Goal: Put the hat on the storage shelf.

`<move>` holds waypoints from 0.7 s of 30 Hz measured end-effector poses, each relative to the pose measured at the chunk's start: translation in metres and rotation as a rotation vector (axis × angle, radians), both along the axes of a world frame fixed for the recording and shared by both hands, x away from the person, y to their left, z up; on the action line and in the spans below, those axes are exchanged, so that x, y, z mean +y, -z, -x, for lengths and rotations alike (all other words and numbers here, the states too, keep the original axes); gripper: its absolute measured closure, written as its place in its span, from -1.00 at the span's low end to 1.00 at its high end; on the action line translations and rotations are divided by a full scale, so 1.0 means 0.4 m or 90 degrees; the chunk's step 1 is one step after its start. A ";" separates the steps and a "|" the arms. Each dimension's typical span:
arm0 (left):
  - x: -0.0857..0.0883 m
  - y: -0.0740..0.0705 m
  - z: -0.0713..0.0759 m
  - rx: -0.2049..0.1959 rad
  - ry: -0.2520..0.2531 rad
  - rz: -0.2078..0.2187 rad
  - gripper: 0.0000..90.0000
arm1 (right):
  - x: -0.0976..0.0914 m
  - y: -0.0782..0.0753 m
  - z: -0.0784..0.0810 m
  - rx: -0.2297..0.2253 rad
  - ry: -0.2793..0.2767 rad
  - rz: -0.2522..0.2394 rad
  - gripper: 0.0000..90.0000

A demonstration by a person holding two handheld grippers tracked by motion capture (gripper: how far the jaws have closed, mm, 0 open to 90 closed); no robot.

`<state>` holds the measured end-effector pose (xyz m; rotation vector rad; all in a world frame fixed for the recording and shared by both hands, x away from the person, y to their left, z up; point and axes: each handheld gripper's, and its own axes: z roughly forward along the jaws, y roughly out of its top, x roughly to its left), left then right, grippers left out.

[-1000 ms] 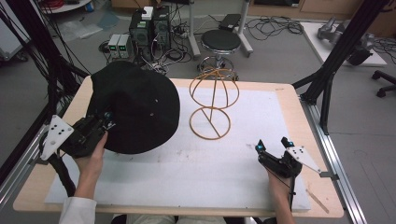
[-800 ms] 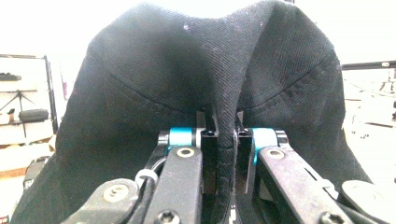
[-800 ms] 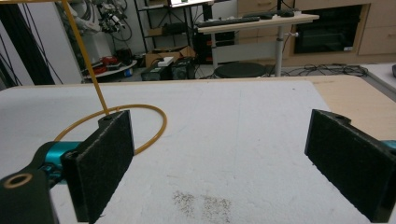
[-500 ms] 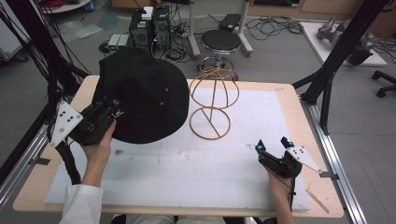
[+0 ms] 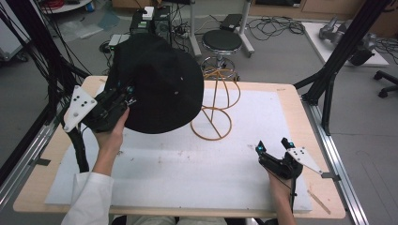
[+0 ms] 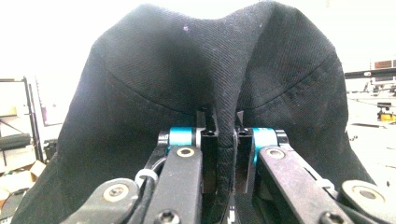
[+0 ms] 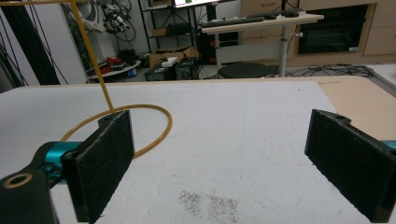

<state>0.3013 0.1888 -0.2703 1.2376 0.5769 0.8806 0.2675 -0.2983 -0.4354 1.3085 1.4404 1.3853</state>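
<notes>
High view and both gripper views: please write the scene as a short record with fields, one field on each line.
held item: black hat, lifted off the table
left gripper: shut on the hat's fabric
right gripper: open, holding nothing, low over the white mat
stand: yellow wire stand on the mat, partly behind the hat
hat on stand: not yet

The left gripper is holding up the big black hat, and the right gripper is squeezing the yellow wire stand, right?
Not quite. The left gripper does hold the black fabric hat, but the right gripper is open, apart from the yellow wire stand. The right gripper view shows its fingers spread.
</notes>
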 end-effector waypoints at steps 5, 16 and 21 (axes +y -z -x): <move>-0.029 -0.017 -0.024 0.002 0.007 -0.006 0.91 | -0.001 0.000 -0.001 0.001 -0.001 -0.003 -0.84; -0.123 -0.054 -0.072 -0.001 0.047 -0.009 0.91 | -0.002 0.000 -0.001 0.002 -0.001 -0.005 -0.84; -0.181 -0.071 -0.101 0.000 0.065 -0.012 0.91 | -0.007 0.000 -0.001 0.002 0.004 -0.012 -0.84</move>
